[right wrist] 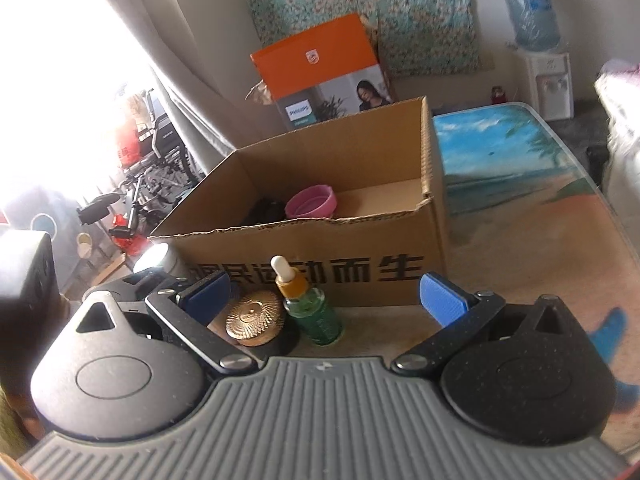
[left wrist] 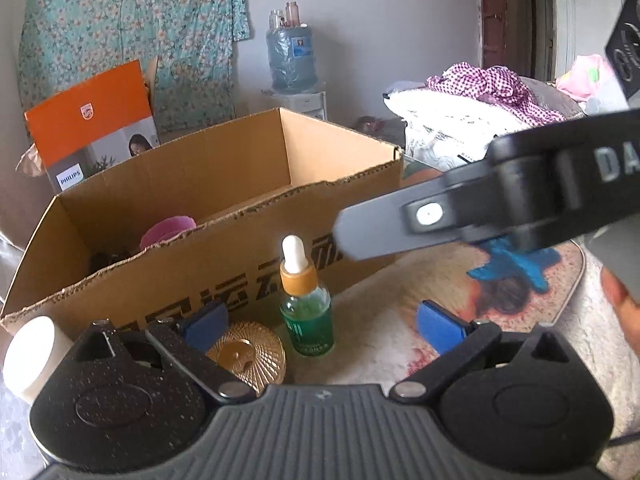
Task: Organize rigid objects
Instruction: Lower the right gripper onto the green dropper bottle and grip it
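A green glass dropper bottle (left wrist: 306, 312) (right wrist: 316, 316) with a white bulb and gold collar stands upright in front of an open cardboard box (left wrist: 200, 200) (right wrist: 320, 184). Left of it sits a jar with a ribbed gold lid (left wrist: 250, 354) (right wrist: 254, 318). Inside the box lie a pink cup (left wrist: 168, 230) (right wrist: 312, 202) and a dark object (right wrist: 264, 210). My left gripper (left wrist: 322, 326) is open, its blue pads on either side of the bottle and jar. My right gripper (right wrist: 326, 296) is also open around the same two items, touching neither.
A white cylinder (left wrist: 30, 354) stands at the left by the box. The table (right wrist: 520, 240) has a beach print. An orange Philips carton (right wrist: 320, 68), a water dispenser (right wrist: 532, 12) and piled clothes (left wrist: 480, 92) lie beyond. A hand (left wrist: 620, 304) shows at right.
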`<state>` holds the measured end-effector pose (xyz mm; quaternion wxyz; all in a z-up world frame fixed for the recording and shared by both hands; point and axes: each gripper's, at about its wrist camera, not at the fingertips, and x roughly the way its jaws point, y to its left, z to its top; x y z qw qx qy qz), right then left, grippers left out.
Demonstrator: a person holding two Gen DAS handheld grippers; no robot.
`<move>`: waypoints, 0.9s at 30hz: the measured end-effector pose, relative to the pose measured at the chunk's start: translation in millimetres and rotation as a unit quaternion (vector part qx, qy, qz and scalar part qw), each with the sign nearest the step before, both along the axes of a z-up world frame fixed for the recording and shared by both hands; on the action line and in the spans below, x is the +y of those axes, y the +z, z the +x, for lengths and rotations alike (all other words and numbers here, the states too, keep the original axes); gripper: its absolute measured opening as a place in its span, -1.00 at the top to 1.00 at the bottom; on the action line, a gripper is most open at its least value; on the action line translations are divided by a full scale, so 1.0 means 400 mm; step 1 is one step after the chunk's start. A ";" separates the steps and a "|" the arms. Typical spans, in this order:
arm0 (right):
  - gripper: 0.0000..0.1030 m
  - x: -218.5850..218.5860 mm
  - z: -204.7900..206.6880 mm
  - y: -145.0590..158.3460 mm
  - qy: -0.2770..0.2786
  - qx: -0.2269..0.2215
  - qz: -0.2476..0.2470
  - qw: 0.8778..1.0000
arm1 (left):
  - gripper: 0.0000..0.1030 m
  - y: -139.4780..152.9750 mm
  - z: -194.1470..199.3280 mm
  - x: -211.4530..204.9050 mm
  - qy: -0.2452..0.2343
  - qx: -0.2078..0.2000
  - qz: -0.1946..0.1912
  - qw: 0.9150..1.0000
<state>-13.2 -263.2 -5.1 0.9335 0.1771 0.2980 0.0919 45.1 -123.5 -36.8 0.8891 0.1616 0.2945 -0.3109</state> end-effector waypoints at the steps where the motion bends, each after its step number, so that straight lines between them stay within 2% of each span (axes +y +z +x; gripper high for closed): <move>1: -0.93 0.003 0.011 -0.003 0.003 0.002 0.003 1.000 | -0.92 -0.001 0.003 0.000 0.000 -0.003 0.000 1.000; 5: -0.72 0.022 0.047 -0.013 0.016 0.009 0.009 1.000 | -0.68 -0.008 0.017 -0.007 0.004 -0.016 0.009 1.000; 7: -0.47 0.032 0.065 -0.017 0.022 0.013 0.009 1.000 | -0.48 -0.011 0.024 -0.008 0.003 -0.016 0.010 1.000; 13: 0.03 0.055 0.101 -0.025 0.037 0.021 0.009 0.999 | -0.13 -0.015 0.040 -0.010 -0.002 -0.004 0.003 1.000; 18: 0.22 0.069 0.117 -0.028 0.048 0.027 0.003 0.998 | 0.18 -0.021 0.052 -0.016 -0.002 0.009 0.001 1.000; 22: 0.42 0.074 0.127 -0.031 0.054 0.032 0.000 0.998 | 0.34 -0.022 0.064 -0.016 0.008 0.015 0.001 1.000; 25: 0.59 0.074 0.135 -0.037 0.058 0.039 0.002 0.998 | 0.35 -0.020 0.072 -0.012 0.012 0.023 -0.007 1.000; 27: 0.60 0.072 0.131 -0.039 0.062 0.040 0.004 0.997 | 0.35 -0.020 0.075 -0.010 0.015 0.026 -0.012 0.999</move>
